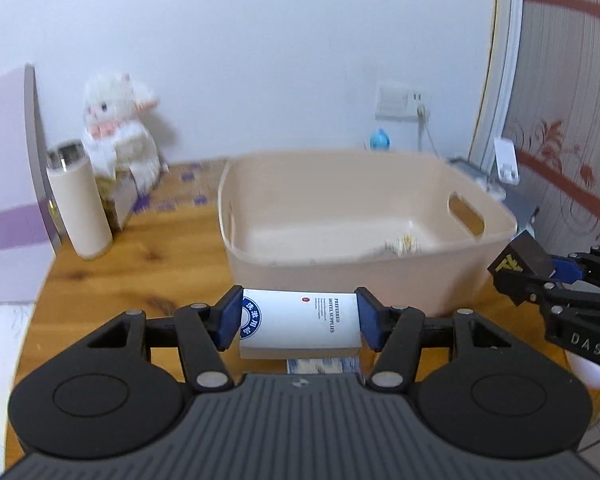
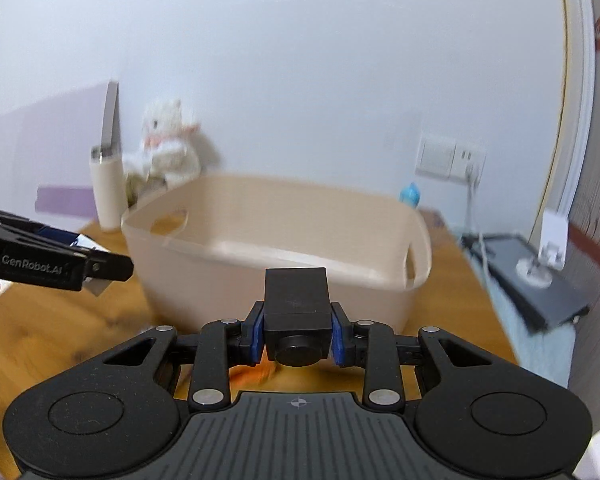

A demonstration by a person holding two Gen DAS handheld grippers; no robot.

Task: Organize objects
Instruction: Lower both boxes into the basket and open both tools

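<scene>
Left gripper [image 1: 298, 320] clamps a flat white box [image 1: 300, 322] by its short ends, just short of the beige tub [image 1: 340, 268] ahead; right gripper [image 2: 298, 336] pinches a small black box [image 2: 296, 304], also before the tub. Best practice: carry each over the near rim, then release low. White box bears a blue seal and fine print

A wooden table [image 1: 100, 280] stands against a white wall [image 1: 260, 40] with a socket [image 1: 398, 102].
</scene>
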